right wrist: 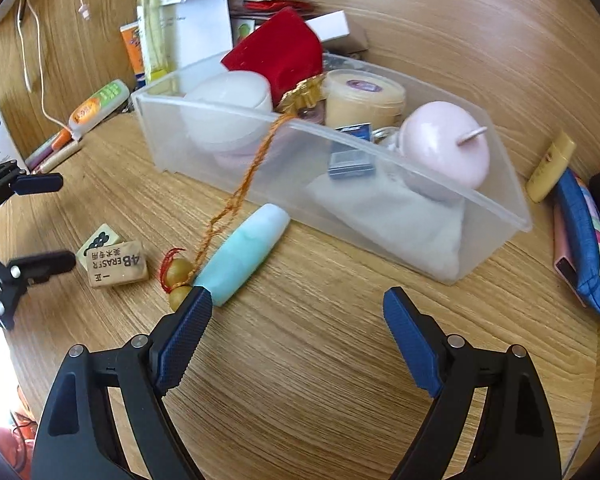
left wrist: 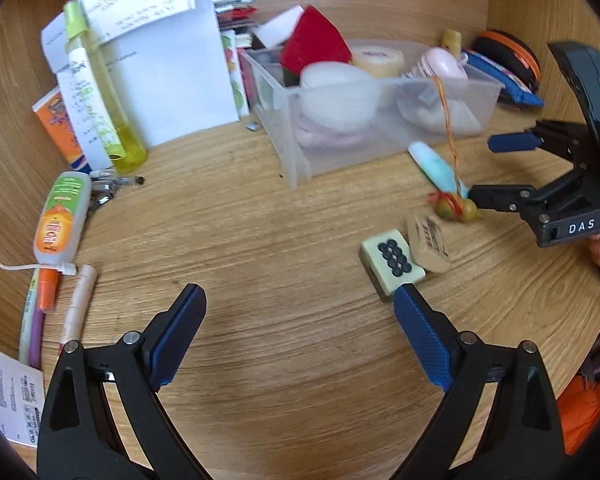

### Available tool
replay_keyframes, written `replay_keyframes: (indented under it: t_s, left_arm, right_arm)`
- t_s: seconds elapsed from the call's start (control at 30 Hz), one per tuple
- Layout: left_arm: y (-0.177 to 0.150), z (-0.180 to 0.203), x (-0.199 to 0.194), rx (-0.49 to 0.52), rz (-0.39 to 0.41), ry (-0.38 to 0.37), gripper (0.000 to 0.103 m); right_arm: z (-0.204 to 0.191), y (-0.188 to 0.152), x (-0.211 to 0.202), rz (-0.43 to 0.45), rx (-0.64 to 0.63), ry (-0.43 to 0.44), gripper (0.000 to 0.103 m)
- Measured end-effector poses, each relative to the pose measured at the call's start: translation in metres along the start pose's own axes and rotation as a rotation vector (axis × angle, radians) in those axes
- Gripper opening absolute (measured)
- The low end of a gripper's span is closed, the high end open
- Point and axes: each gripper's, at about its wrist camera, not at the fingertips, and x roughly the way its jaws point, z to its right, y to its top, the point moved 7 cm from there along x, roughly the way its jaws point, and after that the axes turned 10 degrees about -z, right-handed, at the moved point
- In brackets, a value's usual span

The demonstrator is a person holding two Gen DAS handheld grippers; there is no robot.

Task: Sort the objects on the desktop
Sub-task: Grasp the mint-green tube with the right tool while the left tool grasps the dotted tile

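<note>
1. The left claw [left wrist: 300,300] hangs released over bare counter [left wrist: 260,240], grasping nothing.
2. The mahjong tile [left wrist: 392,266] lies just beyond its right finger, touching the eraser [left wrist: 430,240].
3. The right claw [right wrist: 298,300] is released too, empty.
4. The gourd charm [right wrist: 180,276] and teal tube [right wrist: 244,254] lie by its left fingertip; the clear bin [right wrist: 496,204] stands ahead.

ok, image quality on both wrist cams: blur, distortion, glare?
Left wrist: heavy fisheye bending with dark corners; motion blur smears the clear bin and the mahjong tile. Right wrist: same warp; the eraser print is still readable, the teal tube is soft, and there is blown-out glare at the lower left edge.
</note>
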Motion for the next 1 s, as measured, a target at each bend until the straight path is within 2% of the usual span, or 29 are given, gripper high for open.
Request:
replay_keyframes:
  t_s: [0.33,0.47,0.63,0.7,0.73,0.9,1.0]
  left_arm:
    - [0.021,0.016,0.016,0.065,-0.021,-0.022,0.096]
    - [0.026,0.014,0.021,0.055,-0.015,-0.041,0.096]
    - [0.028,0.011,0.019,0.036,0.009,-0.062,0.074]
    - [0.028,0.011,0.018,0.037,0.022,-0.062,0.06]
    - [0.029,0.011,0.017,0.036,0.025,-0.065,0.057]
    - [0.031,0.008,0.017,0.01,0.024,-0.09,0.032]
    - [0.031,0.004,0.016,-0.012,0.028,-0.097,0.024]
  right_arm:
    - [-0.016,0.016,0.012,-0.024,-0.038,0.009,0.086]
    - [-0.013,0.021,0.018,-0.029,-0.023,0.027,0.086]
    - [-0.005,0.023,0.02,-0.024,0.024,0.048,0.083]
    - [-0.006,0.023,0.019,-0.017,0.023,0.049,0.073]
    - [-0.006,0.023,0.017,-0.013,0.021,0.051,0.071]
    - [-0.007,0.023,0.015,-0.01,0.033,0.055,0.071]
    - [-0.003,0.023,0.014,-0.005,0.05,0.063,0.071]
